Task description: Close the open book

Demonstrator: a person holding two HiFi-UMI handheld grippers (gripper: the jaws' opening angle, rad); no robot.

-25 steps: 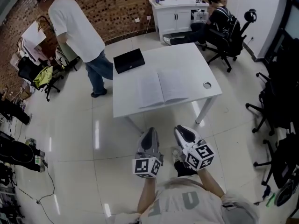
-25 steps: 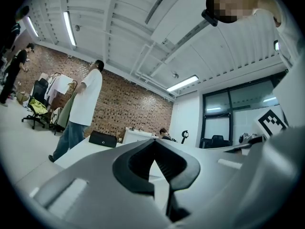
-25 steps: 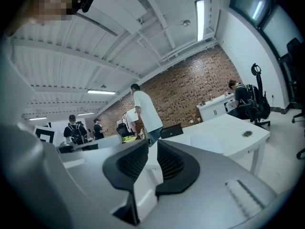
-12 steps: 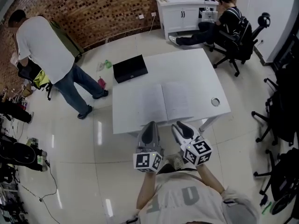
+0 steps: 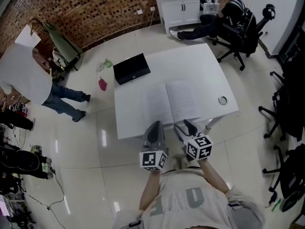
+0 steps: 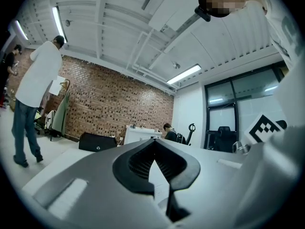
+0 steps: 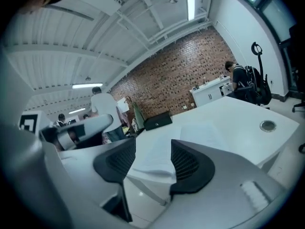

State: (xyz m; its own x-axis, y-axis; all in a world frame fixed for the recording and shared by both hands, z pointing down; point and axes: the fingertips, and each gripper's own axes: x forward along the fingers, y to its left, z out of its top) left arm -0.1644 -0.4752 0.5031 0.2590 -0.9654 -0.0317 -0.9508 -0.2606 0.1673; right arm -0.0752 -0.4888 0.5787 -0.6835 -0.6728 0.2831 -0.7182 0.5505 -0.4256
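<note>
Jaws, right gripper (image 7: 153, 147): standing apart, having just been opening. Nothing is between them. The gap frames the near edge of the pages, which lie beyond the tips.

Jaws, left gripper (image 6: 153, 141): closed tip to tip and empty. Only a sliver of white page shows past the meeting tips.

Item, book (image 5: 170, 99): open flat, white pages up, on the white counter (image 5: 200, 63). Its near edge sits just inside the counter's near edge. The spine runs from near to far, straight away from the person, with one page block spread to each side.

Relation governing the coming move: the book lies directly ahead of both grippers and a little below them. Both grippers hang at the counter's near edge, short of the pages and touching nothing. The left gripper lines up with the left page and the right gripper with the right page, each close to the spine. Neither is clearly the nearer. The right one, already parted and tipped slightly down, looks the readier to take a page edge. Because the spine points away, closing probably means lifting one half and swinging it sideways across the spine, not pushing it forward.

Also present: a black case (image 5: 132, 68) at the counter's far left corner, well apart from the book; a metal ring (image 5: 222, 99) set in the counter, near the right page's outer edge.
</note>
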